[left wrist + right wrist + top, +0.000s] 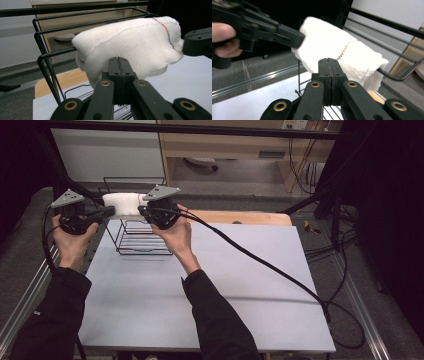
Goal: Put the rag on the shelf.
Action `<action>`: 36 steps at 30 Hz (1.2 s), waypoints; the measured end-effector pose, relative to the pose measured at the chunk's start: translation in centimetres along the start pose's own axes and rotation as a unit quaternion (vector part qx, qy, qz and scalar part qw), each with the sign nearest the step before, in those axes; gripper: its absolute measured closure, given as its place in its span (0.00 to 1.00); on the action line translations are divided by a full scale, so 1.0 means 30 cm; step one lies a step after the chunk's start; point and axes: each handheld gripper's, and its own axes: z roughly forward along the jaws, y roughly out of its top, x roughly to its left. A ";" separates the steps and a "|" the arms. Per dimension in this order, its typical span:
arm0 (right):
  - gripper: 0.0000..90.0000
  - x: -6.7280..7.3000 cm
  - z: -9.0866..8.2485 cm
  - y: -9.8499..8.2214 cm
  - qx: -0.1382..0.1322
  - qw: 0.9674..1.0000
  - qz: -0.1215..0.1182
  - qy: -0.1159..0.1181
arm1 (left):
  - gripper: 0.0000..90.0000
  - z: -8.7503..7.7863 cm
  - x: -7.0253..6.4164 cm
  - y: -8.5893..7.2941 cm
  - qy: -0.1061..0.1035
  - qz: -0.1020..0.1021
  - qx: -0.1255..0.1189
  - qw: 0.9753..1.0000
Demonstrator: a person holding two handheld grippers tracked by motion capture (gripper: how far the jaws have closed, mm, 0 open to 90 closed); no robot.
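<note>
One cloth [122, 203], white, folded thick, with a thin red stitch line near one edge. One wire rack [141, 237], black, standing at the far left part of the table [210, 285]. Two grippers, one in each hand.

Cloth is held up in the air between the two grippers, above the rack's top bars and clear of the table. In the high view the left gripper [107, 212] meets the cloth's left end and the right gripper [142, 210] its right end, so the cloth spans the gap between them.

Left gripper view: jaws pressed together, no gap, with the cloth [130, 48] bulging just above and behind their tips; a lower fold seems pinched between them, though the pinch point itself is hidden by the jaws. The right gripper [186, 45] touches the cloth's stitched end at the frame's right edge. Rack [47, 62] bars run behind and to the left of the cloth.

Right gripper view: jaws likewise closed tight, the cloth [337, 50] sitting directly over their tips, its lower edge going down between them. The left gripper [298, 40] reaches in from the upper left and grips the cloth's far corner. Rack [397, 75] bar passes behind the cloth on the right.

Both hands raised at similar height, sleeves dark.
</note>
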 end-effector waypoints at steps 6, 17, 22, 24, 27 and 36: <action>0.99 -0.015 0.040 -0.021 0.008 1.000 0.006 -0.018 | 0.99 0.017 0.002 -0.011 0.005 -0.006 -0.001 1.000; 0.93 -0.013 0.030 -0.018 -0.001 1.000 0.009 -0.010 | 0.94 0.007 -0.004 -0.016 0.003 -0.003 -0.006 1.000; 0.84 -0.010 -0.019 -0.015 0.000 1.000 0.017 -0.002 | 0.83 -0.023 -0.018 -0.023 -0.009 -0.008 0.003 1.000; 0.78 -0.016 -0.044 -0.022 0.000 1.000 0.027 0.003 | 0.76 -0.033 -0.023 -0.030 -0.011 -0.008 0.008 1.000; 0.69 -0.023 -0.080 -0.036 0.003 0.999 0.035 0.000 | 0.67 -0.042 -0.033 -0.046 -0.014 -0.007 0.019 1.000; 0.34 -0.063 -0.197 -0.110 0.024 0.999 0.047 -0.014 | 0.44 -0.053 -0.086 -0.134 -0.018 0.010 0.045 0.999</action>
